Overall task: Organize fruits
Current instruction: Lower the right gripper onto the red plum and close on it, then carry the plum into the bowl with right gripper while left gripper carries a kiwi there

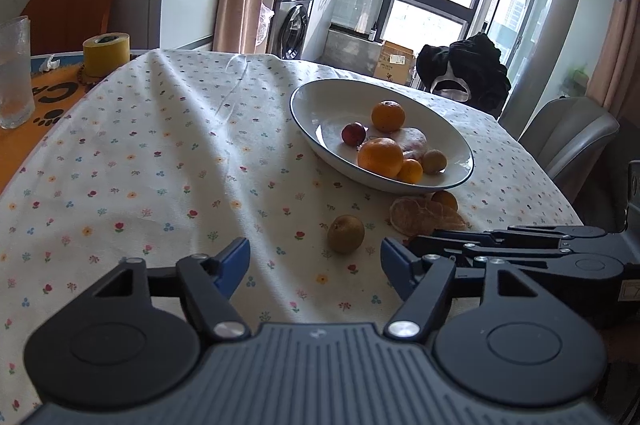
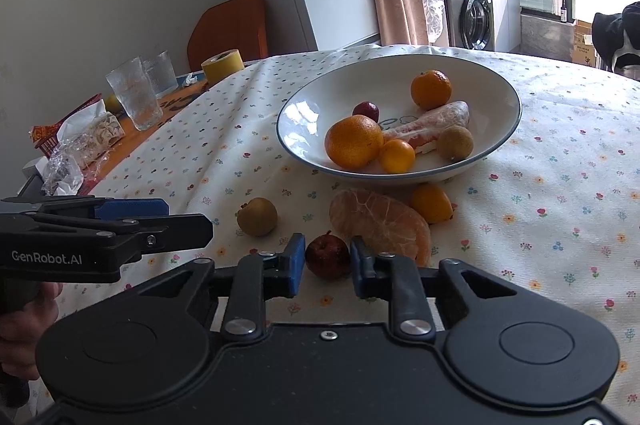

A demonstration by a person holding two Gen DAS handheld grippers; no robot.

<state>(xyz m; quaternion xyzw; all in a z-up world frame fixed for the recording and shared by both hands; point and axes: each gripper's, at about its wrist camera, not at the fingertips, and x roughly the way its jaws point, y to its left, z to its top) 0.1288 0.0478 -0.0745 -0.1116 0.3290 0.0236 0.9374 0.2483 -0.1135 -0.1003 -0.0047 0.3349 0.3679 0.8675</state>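
A white bowl [image 2: 304,117] [image 1: 332,97] on the flowered tablecloth holds oranges [image 2: 354,141], a small red fruit, a brown fruit and a wrapped pink item. In front of it lie a peeled orange [image 2: 380,221] [image 1: 424,217], a small orange [image 2: 430,203] and a brown fruit [image 2: 257,216] [image 1: 346,234]. My right gripper [image 2: 327,265] has its pads against both sides of a dark red fruit [image 2: 328,257] resting on the cloth. My left gripper [image 1: 314,265] is open and empty, just short of the brown fruit. From the right wrist view it shows side-on at the left [image 2: 188,221].
Drinking glasses [image 2: 134,93], a yellow tape roll [image 2: 223,64] and snack wrappers [image 2: 92,141] stand on an orange mat at the table's left. A grey chair [image 1: 572,133] sits past the right table edge. A hand [image 2: 24,321] holds the left gripper.
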